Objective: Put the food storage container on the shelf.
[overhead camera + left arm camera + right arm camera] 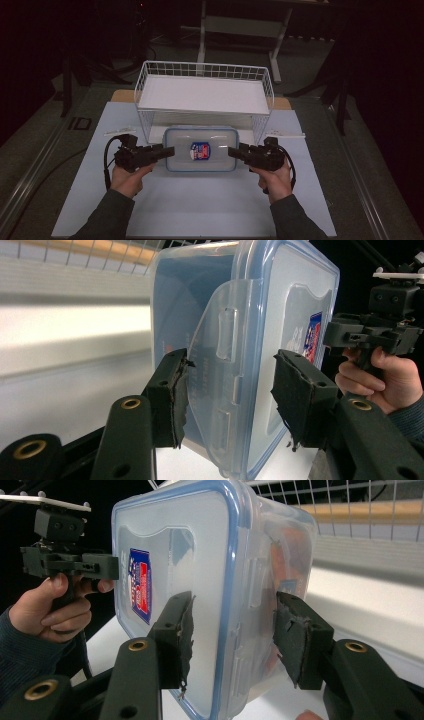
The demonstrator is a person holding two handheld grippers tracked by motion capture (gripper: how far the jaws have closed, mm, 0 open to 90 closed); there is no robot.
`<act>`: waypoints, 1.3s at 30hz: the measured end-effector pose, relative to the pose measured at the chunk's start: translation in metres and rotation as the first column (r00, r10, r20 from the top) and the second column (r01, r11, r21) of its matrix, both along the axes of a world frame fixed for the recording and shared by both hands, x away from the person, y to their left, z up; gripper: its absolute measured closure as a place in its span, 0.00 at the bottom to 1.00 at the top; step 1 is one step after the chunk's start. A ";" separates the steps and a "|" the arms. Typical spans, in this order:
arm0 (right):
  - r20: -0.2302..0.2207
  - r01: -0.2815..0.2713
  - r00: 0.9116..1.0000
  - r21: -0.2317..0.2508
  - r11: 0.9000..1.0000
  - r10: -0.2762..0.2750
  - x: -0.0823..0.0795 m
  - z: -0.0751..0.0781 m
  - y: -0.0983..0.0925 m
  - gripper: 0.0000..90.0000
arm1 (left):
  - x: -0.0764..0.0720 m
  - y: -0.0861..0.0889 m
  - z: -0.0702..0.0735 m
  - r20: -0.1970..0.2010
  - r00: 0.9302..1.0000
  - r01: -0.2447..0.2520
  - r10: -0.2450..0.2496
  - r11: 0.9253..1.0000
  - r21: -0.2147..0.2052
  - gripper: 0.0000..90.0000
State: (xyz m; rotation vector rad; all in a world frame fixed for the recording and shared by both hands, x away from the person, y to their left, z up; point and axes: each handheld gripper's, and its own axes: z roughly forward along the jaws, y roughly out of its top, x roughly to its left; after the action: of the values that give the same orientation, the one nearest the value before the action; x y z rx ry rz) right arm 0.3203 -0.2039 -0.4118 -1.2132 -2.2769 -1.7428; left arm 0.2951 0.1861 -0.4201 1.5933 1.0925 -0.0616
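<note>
A clear plastic container [220, 140] with a blue-rimmed lid and a red and blue label [200, 150] lies flat on the white table [200, 205], just in front of a wire rack. My left gripper [170, 150] is at its left end. In the left gripper view the jaws [227, 390] stand open on either side of the lid's side latch [225, 335]. My right gripper [232, 151] is at the right end. In the right gripper view it [232, 630] is open astride the container's edge [230, 580]. Each gripper view also shows the other hand and gripper across the lid.
A white wire rack [205, 70] with a white shelf stands directly behind the container, its legs on either side of the container's far edge. Small white strips [120, 131] lie on the table on both sides. The surroundings beyond the table are dark.
</note>
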 end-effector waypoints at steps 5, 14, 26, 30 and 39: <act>0.015 0.002 1.000 0.009 1.000 -0.003 0.003 0.010 0.000 0.57 | 0.003 0.000 0.012 0.021 1.000 -0.003 0.003 1.000 0.009 0.55; 0.057 0.010 0.998 0.022 1.000 -0.011 0.008 0.031 0.000 0.57 | 0.011 0.001 0.032 0.044 0.999 -0.001 0.001 1.000 -0.007 0.55; 0.133 0.023 0.991 0.043 0.999 -0.029 0.017 0.064 -0.002 0.57 | 0.023 0.000 0.059 0.100 0.995 -0.004 0.007 0.999 -0.036 0.55; 0.144 0.026 0.989 0.049 0.998 -0.033 0.023 0.071 0.000 0.57 | 0.031 0.001 0.068 0.110 0.994 0.000 0.004 0.999 -0.033 0.55; 0.175 0.043 0.983 0.085 0.995 -0.057 0.043 0.086 0.000 0.57 | 0.054 0.002 0.088 0.141 0.990 -0.014 0.020 0.999 -0.045 0.55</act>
State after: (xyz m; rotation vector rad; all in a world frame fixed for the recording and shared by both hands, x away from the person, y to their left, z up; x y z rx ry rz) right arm 0.3630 -0.2039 -0.3255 -1.1539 -2.2588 -2.0168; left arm 0.3495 0.1878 -0.3323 1.5245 0.9876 0.0384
